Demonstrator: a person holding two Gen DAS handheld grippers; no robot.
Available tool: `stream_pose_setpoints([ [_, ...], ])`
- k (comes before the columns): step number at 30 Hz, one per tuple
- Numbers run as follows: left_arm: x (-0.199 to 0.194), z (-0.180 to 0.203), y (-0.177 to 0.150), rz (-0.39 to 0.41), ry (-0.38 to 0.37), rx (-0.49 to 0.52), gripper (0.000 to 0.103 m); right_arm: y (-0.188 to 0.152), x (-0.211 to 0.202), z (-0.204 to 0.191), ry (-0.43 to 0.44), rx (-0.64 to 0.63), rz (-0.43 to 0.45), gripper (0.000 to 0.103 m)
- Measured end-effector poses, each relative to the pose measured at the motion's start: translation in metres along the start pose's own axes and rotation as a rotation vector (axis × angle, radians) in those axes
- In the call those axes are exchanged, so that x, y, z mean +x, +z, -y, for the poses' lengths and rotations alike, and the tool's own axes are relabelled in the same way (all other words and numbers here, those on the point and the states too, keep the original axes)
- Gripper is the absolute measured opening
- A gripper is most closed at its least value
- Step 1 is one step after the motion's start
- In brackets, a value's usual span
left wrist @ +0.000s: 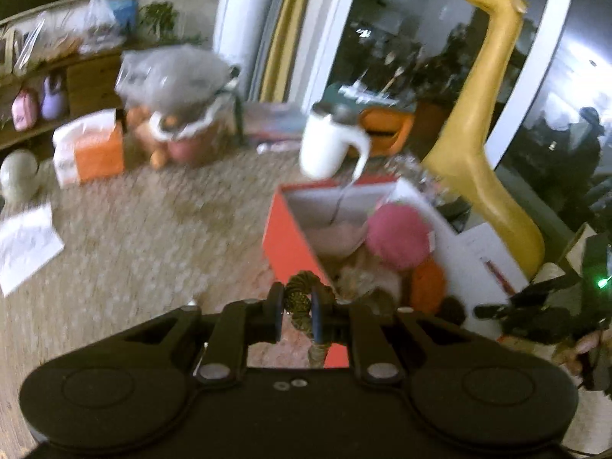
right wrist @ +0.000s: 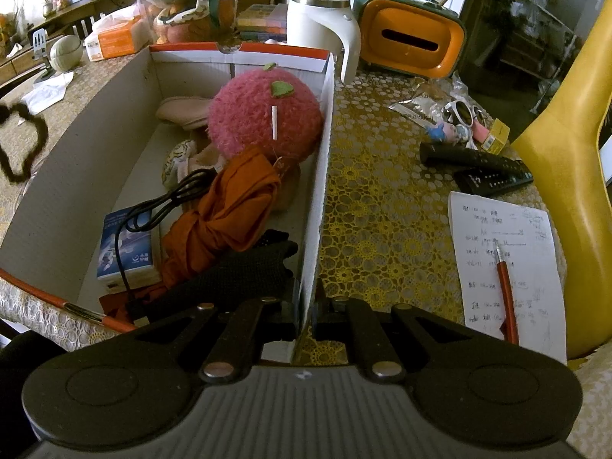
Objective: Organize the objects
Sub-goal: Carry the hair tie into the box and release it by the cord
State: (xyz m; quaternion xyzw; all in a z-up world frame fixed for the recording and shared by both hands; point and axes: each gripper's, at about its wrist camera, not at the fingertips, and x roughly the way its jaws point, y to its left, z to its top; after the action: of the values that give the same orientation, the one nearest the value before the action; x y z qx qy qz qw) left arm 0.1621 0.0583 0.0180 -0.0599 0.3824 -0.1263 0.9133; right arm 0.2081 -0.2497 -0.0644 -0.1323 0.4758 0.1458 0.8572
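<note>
The left gripper (left wrist: 297,315) pinches a dark braided cord (left wrist: 300,293) at lower centre. The right gripper (right wrist: 306,315) clamps the cardboard box's white side wall (right wrist: 323,176), bottom centre.

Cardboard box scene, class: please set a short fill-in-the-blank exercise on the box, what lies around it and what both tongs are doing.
1. The left tongs grip a dark coiled loop; the right tongs clamp a wall of the ____.
2. Inside the cardboard box lies a fluffy ball coloured ____.
3. The red pen rests on a sheet of ____.
Missing words: box; pink; paper.
</note>
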Motion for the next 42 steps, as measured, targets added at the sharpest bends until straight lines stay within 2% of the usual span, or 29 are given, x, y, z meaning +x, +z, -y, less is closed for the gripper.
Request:
stream_pose_setpoints([
  [9,0.012,0.055,0.019,-0.012,-0.089,0.122,0.012,0.000,-0.001,-0.001,0.002,-0.002,0.002,0.006],
  [26,0.066,0.137,-0.006,-0.149,-0.233,0.264,0.012,-0.001,-0.001,-0.002,0.007,-0.001,0.007,0.006],
  [30,0.079,0.145,-0.011,-0.175,-0.229,0.276,0.012,-0.001,-0.001,-0.003,0.008,-0.001,0.007,0.006],
  [34,0.093,0.153,-0.016,-0.187,-0.194,0.325,0.012,-0.001,-0.001,-0.003,0.007,-0.001,0.008,0.006],
  [42,0.118,0.150,-0.025,-0.245,-0.147,0.351,0.012,-0.001,-0.001,-0.003,0.008,-0.001,0.008,0.006],
])
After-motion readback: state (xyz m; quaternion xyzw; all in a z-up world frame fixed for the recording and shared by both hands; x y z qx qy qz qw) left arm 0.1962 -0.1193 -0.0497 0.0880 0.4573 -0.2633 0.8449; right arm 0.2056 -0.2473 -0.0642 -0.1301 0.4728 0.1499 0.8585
